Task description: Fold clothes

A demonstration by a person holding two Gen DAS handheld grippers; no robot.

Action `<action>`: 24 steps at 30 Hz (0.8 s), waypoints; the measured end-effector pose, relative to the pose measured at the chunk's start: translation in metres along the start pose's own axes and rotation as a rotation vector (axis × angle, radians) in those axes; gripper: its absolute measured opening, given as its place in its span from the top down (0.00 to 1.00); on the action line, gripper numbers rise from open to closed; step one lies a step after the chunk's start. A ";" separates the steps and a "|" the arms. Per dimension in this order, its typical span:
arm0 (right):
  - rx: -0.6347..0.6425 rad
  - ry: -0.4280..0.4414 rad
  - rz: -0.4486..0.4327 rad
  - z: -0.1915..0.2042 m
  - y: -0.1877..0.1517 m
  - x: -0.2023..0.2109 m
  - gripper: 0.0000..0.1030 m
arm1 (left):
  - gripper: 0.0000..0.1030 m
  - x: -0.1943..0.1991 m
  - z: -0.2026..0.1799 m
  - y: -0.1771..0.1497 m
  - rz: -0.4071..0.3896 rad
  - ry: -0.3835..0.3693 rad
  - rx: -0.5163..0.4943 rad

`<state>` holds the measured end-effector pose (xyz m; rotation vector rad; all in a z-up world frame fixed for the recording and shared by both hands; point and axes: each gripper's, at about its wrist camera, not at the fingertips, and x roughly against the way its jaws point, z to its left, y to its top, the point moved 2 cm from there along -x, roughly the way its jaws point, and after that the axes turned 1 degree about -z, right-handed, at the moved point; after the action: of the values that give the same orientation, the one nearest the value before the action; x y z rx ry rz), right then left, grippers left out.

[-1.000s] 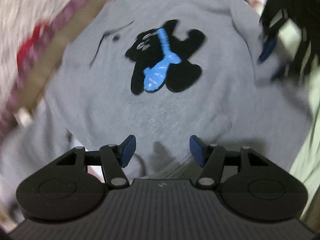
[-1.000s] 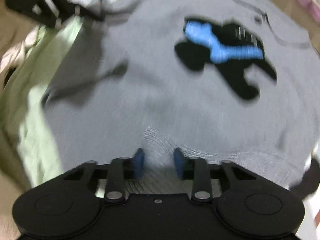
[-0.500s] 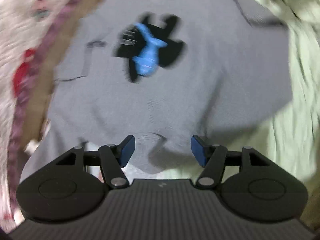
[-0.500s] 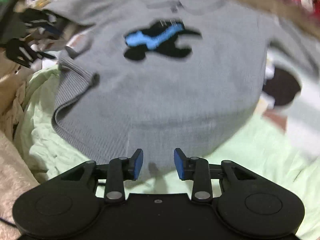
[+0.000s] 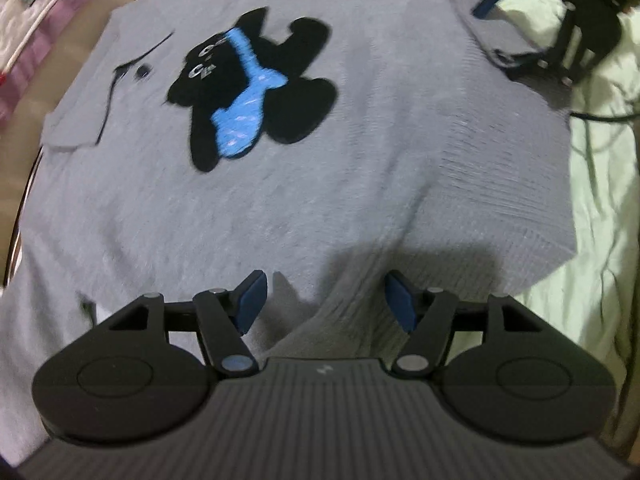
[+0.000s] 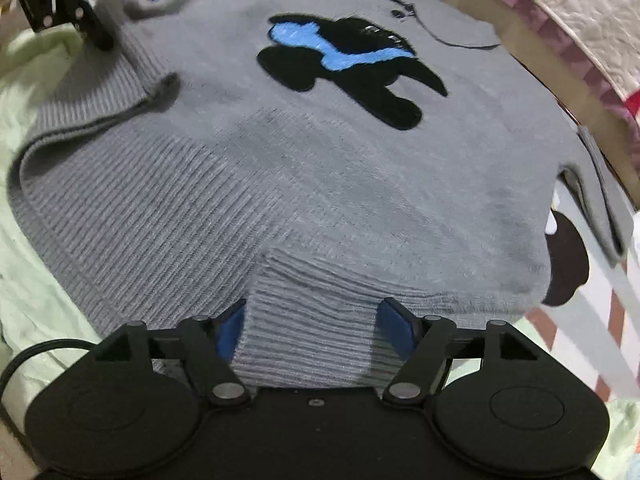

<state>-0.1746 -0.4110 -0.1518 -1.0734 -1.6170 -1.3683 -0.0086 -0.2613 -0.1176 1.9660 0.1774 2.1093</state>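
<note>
Left wrist view: the grey knitted sweater with a black-and-blue animal patch (image 5: pixel 304 168) lies spread front-up on the pale green bedsheet (image 5: pixel 600 200), its patch well ahead of the fingers. The left gripper (image 5: pixel 326 300) has its fingers set wide, with the sweater's ribbed edge bunched in the gap between them but not pinched. The risk here, as I judge it, is closing on one layer only, or on sheet along with knit; either would drag the sweater askew rather than fold it.

Right wrist view: the right gripper (image 6: pixel 310 330) also has its fingers wide, and a raised ridge of the sweater's ribbed hem (image 6: pixel 312 320) stands between them, touching or nearly touching both blue pads. Ahead and to the left of the fingers a ribbed flap is already turned over onto the body. If these fingers close on so thick a ridge, the knit may slip out or stretch, and an uneven pull from the two grippers would skew the fold line.
</note>
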 end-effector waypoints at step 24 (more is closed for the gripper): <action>-0.580 0.067 0.090 -0.078 -0.103 0.085 0.76 | 0.67 -0.002 -0.040 -0.054 0.168 -0.218 -0.051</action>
<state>-0.2995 -0.4854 -0.0994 -1.3875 -1.1260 -1.8445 -0.0425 -0.2065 -0.1363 2.2307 -0.0846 1.9525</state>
